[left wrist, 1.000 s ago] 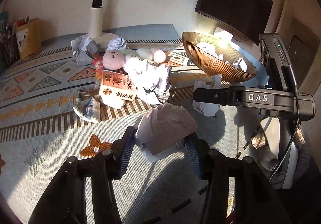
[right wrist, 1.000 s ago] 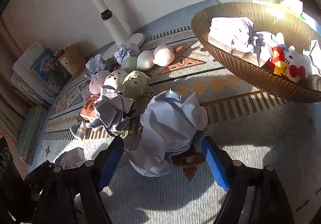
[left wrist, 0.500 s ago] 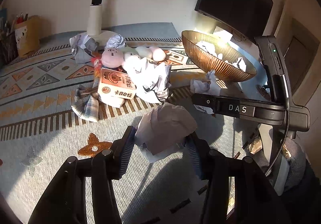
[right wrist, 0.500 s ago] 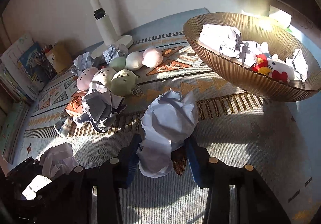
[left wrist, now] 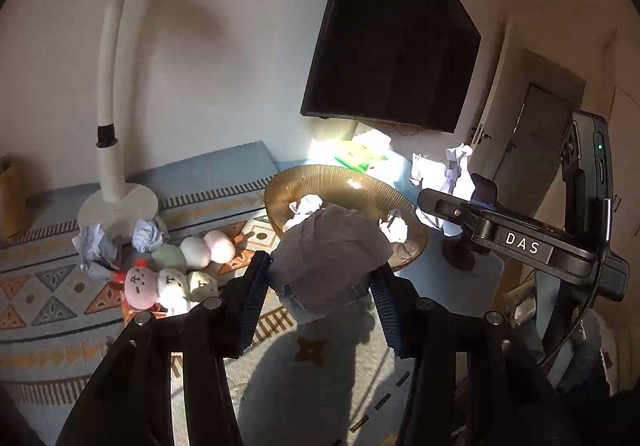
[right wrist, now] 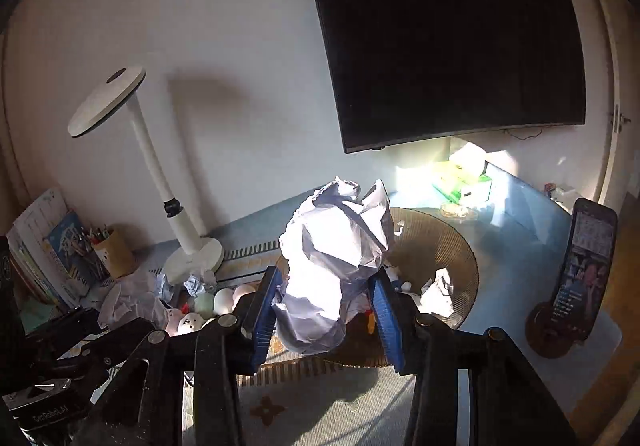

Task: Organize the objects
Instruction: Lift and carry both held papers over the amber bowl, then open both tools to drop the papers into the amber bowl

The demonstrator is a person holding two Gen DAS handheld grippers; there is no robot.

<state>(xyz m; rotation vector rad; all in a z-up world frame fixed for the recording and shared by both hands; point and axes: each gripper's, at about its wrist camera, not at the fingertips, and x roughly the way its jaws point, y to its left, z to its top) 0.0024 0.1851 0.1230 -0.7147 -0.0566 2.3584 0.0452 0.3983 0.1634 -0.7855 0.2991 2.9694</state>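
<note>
Crumpled paper (right wrist: 336, 270) was held between the blue pads of the right tool (right wrist: 326, 312), the jaws drawn narrow onto it, and the wad was carried clear of the rug with the ribbed amber bowl (right wrist: 448, 246) lying directly ahead of and below the fingertips. A second wad, the grey crumpled sheet (left wrist: 330, 254), was clamped in the left tool (left wrist: 316, 304) at a moderate width and was likewise raised off the rug, with the same bowl just beyond it. In the left wrist view the right tool was seen off to the right, its paper apparently at or past the bowl's far rim, though the fisheye made the depth hard to judge. Neither wad showed a clear long axis. The right tool was judged the nearer to a drop into the bowl, which already held several paper balls (left wrist: 306, 204). Plush toys (left wrist: 168, 282) and a lamp base (left wrist: 118, 206) were left on the patterned rug (left wrist: 48, 286) at the left.
</note>
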